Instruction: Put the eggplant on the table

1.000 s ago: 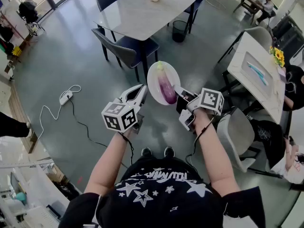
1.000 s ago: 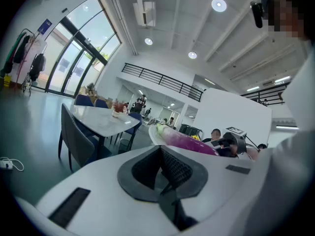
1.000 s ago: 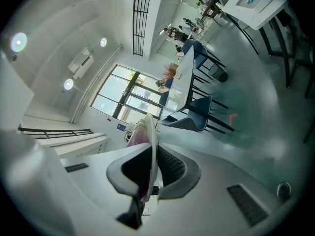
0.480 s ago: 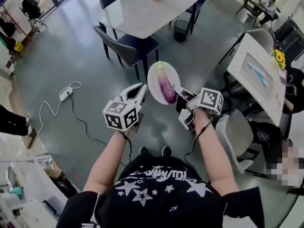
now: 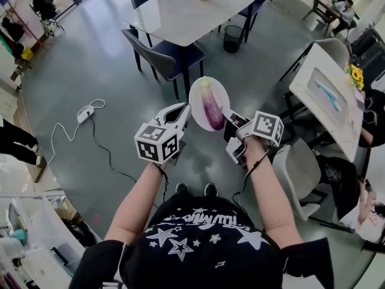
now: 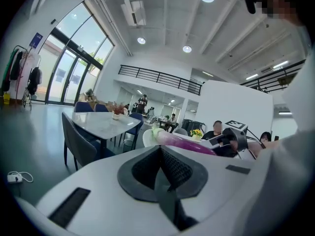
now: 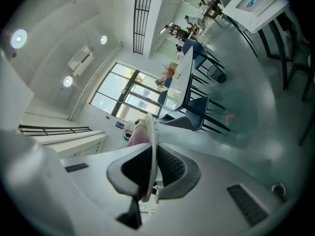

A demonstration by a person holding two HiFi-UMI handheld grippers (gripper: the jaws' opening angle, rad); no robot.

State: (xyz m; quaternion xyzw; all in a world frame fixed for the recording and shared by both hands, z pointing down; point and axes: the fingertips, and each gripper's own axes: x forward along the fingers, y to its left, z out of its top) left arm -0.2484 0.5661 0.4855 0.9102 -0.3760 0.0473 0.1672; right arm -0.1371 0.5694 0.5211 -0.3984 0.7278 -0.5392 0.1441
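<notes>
Standing on a grey floor (image 5: 90, 59), a person holds a gripper in each hand at about waist height, seen from above. The right gripper (image 5: 227, 120) has its jaws clamped on the near rim of a round white plate (image 5: 197, 98), holding it out roughly level over the floor. The eggplant (image 5: 212, 110) lies on that plate, lengthwise & pointing away from the person: long & slim, glossy purple-magenta along the body, fading to pale lavender-white, w/ a pale green cap at the far end. In the right gripper view the plate (image 7: 151, 141) shows edge-on btwn the two dark pads, w/ the eggplant (image 7: 137, 135) as a pink-purple bulge on one side of it. The left gripper (image 5: 182, 108) sits just beside the plate's left edge, not clearly touching it; its jaws are pressed together w/ nothing btwn them. The left gripper view shows the eggplant (image 6: 189, 143) beyond its closed tips, purple w/ a light green end, on the plate (image 6: 146, 137). A marble-top table (image 5: 180, 14) w/ dark blue chairs (image 5: 157, 56) stands ahead, well apart from the plate. A white power strip (image 5: 84, 114) & cord lie on the floor to the left.
</notes>
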